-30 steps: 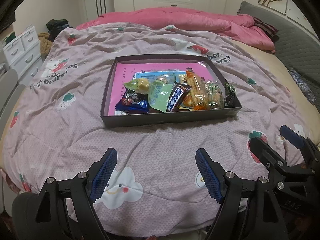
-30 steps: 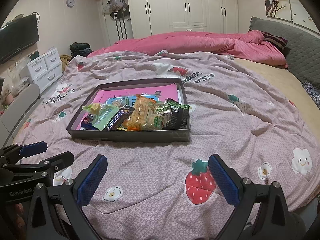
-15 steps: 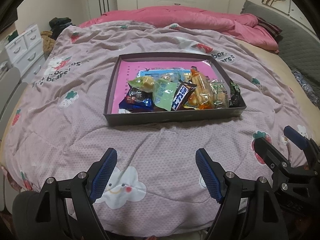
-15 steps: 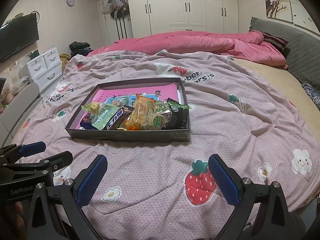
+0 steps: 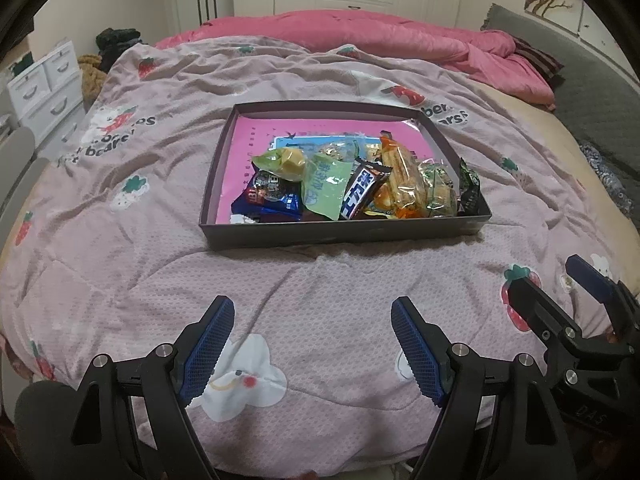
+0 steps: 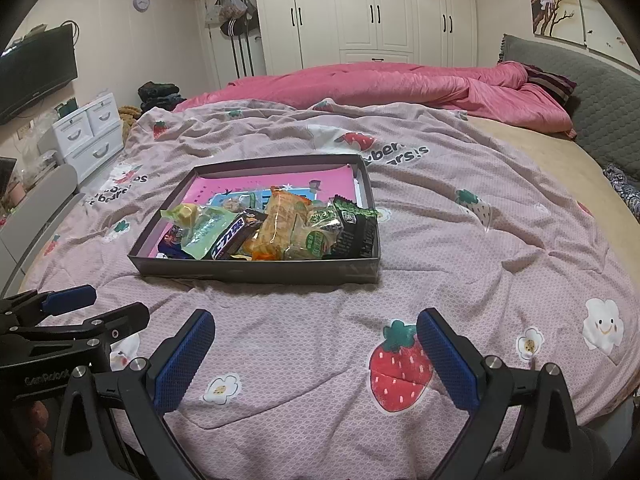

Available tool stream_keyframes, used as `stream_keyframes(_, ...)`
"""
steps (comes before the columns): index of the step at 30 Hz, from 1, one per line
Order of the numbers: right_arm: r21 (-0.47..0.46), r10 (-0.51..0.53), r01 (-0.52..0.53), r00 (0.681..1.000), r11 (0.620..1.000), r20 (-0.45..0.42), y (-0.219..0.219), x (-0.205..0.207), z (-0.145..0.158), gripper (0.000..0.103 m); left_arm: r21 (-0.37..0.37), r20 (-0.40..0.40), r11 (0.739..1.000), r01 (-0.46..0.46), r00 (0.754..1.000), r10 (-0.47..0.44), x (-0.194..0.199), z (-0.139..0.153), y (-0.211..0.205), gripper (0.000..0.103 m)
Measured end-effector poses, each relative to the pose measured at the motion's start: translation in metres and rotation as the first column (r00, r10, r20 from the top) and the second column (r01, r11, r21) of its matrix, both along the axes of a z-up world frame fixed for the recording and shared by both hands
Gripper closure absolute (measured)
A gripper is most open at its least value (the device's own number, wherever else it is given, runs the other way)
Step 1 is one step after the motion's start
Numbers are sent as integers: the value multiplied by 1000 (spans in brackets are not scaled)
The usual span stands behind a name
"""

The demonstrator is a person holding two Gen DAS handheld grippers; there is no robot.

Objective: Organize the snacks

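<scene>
While empty-jawed, two grippers; one snack box [image 5: 344,232].

This is a bedroom in a home. A wide bed fills most of both views, spread with a pale pink quilt printed with strawberries and clouds [image 6: 400,264], and a rumpled bright pink duvet [image 6: 380,84] lies along its far side. A grey padded headboard [image 6: 592,88] runs along the right. Behind stand tall cream wardrobe doors with dark handles [image 6: 376,12], a round wall clock [image 6: 141,1], a black wall-mounted television [image 6: 36,72] and a small white chest of drawers [image 6: 90,132].
</scene>
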State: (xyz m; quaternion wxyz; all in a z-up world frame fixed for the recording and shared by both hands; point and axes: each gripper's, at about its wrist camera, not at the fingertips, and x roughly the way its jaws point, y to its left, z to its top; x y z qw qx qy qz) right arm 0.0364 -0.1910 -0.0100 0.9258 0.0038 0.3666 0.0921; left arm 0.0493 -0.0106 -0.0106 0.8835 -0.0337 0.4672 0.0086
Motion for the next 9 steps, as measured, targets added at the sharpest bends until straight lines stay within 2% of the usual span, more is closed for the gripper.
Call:
stream_keyframes(5,-1,1,-1,1000,1000,-7,-1,4,-4,1,24,9,999,-44,999,44,6,-5,8,21)
stream_keyframes(9,11,-8,8,1000,1000,-22,-7,14,-9,1,24,51,994,-110,993,108,17,-4,31,21)
